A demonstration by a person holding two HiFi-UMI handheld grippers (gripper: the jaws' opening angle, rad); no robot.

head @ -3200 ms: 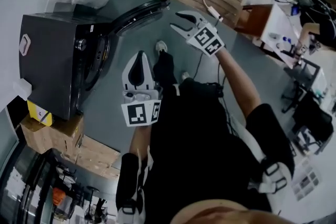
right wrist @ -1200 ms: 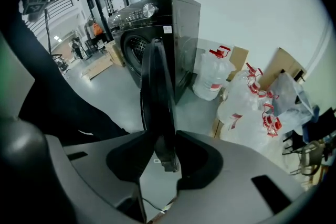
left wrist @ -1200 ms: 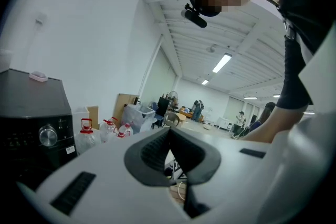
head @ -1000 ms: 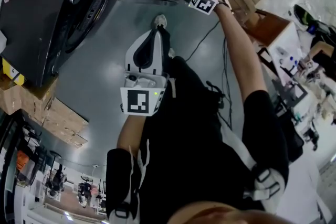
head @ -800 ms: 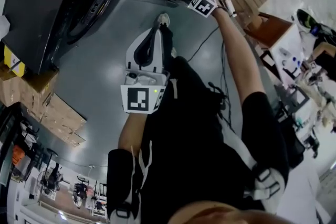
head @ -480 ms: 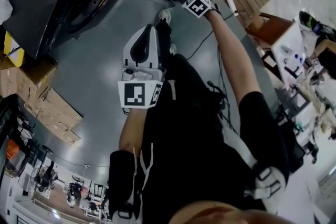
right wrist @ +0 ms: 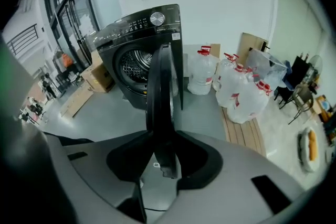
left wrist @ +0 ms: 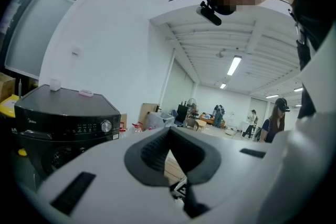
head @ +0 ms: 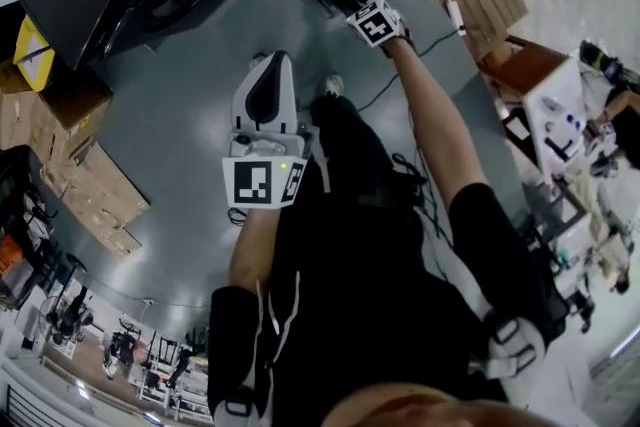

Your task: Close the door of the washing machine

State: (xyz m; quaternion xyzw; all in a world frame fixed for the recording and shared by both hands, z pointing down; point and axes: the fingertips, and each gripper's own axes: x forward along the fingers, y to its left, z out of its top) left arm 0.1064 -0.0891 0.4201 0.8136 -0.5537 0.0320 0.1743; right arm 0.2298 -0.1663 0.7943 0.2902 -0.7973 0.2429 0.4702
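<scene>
Right gripper point(right wrist: 161, 136) clamped on the free edge of the washing machine door point(right wrist: 160, 81), which shows edge-on between its pads. The door stands open, swung well out from the black front-loading washing machine point(right wrist: 131, 44), whose drum mouth is exposed behind it. Left gripper point(left wrist: 168, 134), jaws together on nothing, is held out in front of the person's body, apart from the machine. White plastic bags point(right wrist: 241, 94) sit beside a slatted wooden pallet point(right wrist: 239, 126) to the machine's right, and cardboard boxes point(head: 60, 110) stand at its other side.
</scene>
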